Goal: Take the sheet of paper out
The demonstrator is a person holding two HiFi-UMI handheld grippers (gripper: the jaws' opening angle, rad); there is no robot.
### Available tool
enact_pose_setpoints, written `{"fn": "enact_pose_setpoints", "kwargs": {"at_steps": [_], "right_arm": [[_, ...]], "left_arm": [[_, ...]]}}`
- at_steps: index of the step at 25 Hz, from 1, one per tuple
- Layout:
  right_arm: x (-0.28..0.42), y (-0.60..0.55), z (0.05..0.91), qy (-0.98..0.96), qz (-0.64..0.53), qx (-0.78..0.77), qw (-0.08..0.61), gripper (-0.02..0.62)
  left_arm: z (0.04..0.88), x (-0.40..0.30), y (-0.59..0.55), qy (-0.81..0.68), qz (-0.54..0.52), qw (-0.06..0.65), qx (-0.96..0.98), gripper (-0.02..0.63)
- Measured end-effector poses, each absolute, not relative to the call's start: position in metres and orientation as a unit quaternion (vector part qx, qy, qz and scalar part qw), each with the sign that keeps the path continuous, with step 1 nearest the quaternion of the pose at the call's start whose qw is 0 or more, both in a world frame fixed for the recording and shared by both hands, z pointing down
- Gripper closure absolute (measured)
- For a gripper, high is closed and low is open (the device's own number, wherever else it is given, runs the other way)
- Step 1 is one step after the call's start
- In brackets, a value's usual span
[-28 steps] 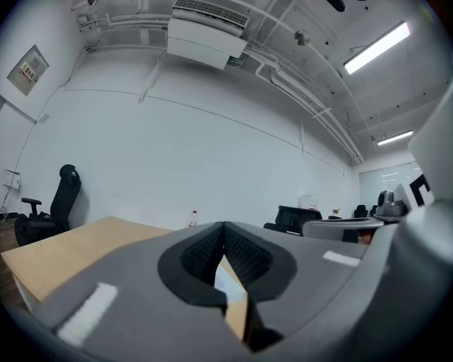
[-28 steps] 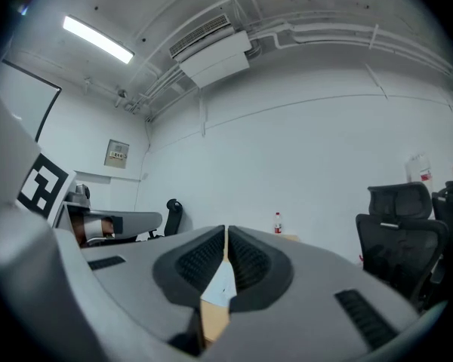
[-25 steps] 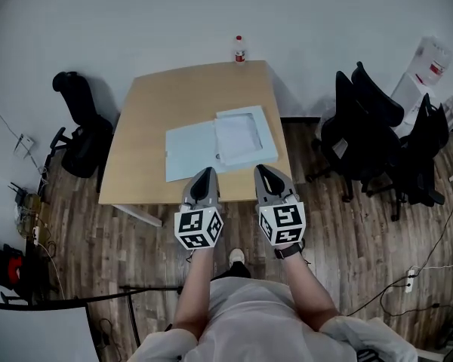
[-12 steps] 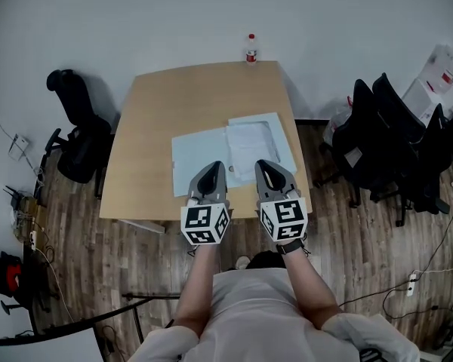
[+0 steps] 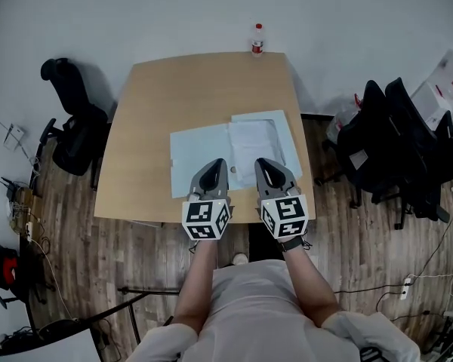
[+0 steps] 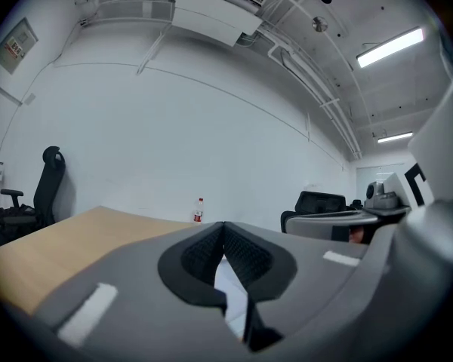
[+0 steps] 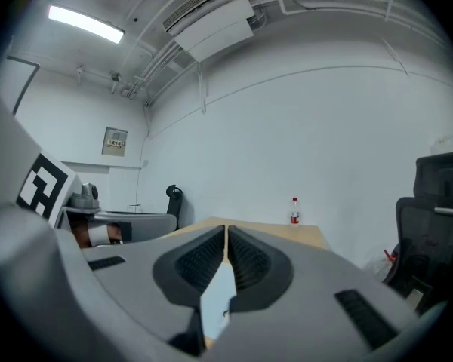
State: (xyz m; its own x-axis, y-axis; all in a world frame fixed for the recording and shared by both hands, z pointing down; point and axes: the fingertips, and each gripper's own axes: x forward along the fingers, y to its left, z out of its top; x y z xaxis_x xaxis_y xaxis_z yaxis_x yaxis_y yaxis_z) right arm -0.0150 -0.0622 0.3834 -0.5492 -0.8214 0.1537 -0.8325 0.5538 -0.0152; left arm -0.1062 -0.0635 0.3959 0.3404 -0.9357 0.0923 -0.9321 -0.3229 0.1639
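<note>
The sheet of paper (image 5: 255,143) lies in the right half of the open light blue folder (image 5: 198,157) on the table (image 5: 181,96), at the frame's centre. Just below it, the left gripper (image 5: 217,163) and the right gripper (image 5: 263,163) both have their jaws together, on nothing.

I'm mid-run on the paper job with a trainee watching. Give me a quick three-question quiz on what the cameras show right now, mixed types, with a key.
1. True or false: the clear plastic bottle with a red label stands at the near edge of the light wooden table, beside the grippers.
2. Multiple choice: in the head view, the white sheet of paper lies on which half of the open pale blue folder? A) left B) right C) neither
3. Fill in: the fingers of the left gripper and the right gripper are both ____.
Key: 1 false, it stands at the far edge; 2 B; 3 shut.
</note>
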Motion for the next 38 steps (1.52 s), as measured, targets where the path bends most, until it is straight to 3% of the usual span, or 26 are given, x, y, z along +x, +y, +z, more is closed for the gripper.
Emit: {"fn": "enact_pose_setpoints", "kwargs": {"at_steps": [10, 27, 38], "right_arm": [[-0.029, -0.131, 0.406, -0.893, 0.064, 0.437, 0.092, 0.577], [-0.034, -0.224, 0.501, -0.877, 0.163, 0.417, 0.176, 0.577], [-0.026, -0.238, 0.559, -0.863, 0.217, 0.408, 0.203, 0.575]], "left_arm": [[0.425, -0.107, -0.134, -0.581, 0.019, 0.11, 0.806, 0.595], [0.526, -0.131, -0.219, -0.6, 0.09, 0.217, 0.765, 0.597], [0.6, -0.111, -0.231, -0.566, 0.114, 0.287, 0.764, 0.595]]}}
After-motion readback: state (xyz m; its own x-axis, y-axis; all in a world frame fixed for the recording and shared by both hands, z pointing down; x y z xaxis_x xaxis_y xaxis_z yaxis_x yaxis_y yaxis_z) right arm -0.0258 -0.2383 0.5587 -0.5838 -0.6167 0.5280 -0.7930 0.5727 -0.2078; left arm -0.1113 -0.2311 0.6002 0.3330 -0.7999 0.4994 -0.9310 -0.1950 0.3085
